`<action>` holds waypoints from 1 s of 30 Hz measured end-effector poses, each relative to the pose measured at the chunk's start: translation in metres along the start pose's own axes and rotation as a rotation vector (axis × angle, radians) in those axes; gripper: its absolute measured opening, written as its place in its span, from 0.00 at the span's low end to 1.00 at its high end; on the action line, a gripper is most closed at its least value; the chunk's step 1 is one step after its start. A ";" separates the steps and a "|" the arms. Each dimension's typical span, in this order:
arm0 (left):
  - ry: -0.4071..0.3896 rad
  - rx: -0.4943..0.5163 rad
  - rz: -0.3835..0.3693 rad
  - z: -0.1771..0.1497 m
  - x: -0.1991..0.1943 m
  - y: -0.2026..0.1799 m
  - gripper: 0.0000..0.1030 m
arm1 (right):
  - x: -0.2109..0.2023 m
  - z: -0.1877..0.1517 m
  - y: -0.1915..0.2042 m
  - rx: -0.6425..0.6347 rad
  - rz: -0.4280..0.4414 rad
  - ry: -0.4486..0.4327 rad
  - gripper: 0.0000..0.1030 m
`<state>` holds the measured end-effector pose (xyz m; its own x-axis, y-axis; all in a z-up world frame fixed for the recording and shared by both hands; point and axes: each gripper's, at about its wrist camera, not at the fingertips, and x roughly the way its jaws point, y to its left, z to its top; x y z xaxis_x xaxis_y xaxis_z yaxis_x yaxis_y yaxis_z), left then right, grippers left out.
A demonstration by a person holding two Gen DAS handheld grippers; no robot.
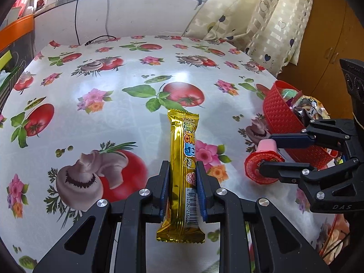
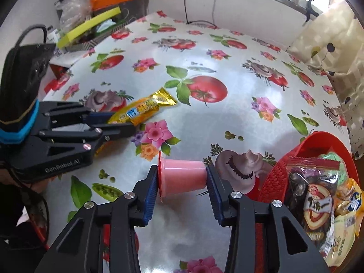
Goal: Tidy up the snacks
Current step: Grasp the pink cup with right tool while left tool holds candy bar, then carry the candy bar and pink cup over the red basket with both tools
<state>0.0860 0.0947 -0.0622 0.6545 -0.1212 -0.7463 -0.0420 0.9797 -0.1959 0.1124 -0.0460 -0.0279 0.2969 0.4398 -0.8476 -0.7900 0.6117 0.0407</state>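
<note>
Left wrist view: your left gripper (image 1: 182,168) is clamped on the gold snack bar (image 1: 182,159), blue pads pressed to both long edges near its barcode end. The bar points away from you, its far crimped end over the tomato-print tablecloth (image 1: 91,86). Far right, your right gripper (image 1: 264,157) has its fingers either side of the pink jelly cup (image 1: 261,163), which lies on its side with the red foil lid facing this camera. Just behind it sits the red basket (image 1: 279,113), wrapped snacks showing over its rim.

Right wrist view: your right gripper (image 2: 182,177) is clamped end to end on the jelly cup (image 2: 184,177); the left pad meets the lid rim, the right pad the base. The cup lies sideways just above or on the cloth; cannot tell which. The red basket (image 2: 275,177) stands near right, packed with snack bags (image 2: 318,198). At left, your left gripper (image 2: 127,122) grips the gold bar (image 2: 141,109), which angles toward the far right. Boxes and clutter (image 2: 91,29) line the far-left edge of the tablecloth (image 2: 227,125).
</note>
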 end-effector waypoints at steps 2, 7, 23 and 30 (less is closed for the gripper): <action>-0.008 0.004 -0.004 0.000 -0.003 -0.004 0.22 | -0.005 -0.001 0.000 0.013 0.006 -0.018 0.37; -0.024 0.000 -0.017 0.002 -0.012 -0.013 0.22 | -0.022 -0.005 -0.002 0.035 0.016 -0.065 0.37; -0.082 0.066 -0.124 0.045 -0.028 -0.077 0.22 | -0.094 -0.019 -0.042 0.123 -0.068 -0.220 0.37; -0.083 0.128 -0.175 0.064 -0.019 -0.115 0.22 | -0.118 -0.034 -0.079 0.201 -0.142 -0.255 0.37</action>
<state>0.1265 -0.0053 0.0151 0.7032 -0.2830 -0.6522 0.1703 0.9577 -0.2320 0.1214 -0.1684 0.0503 0.5402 0.4758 -0.6941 -0.6174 0.7845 0.0572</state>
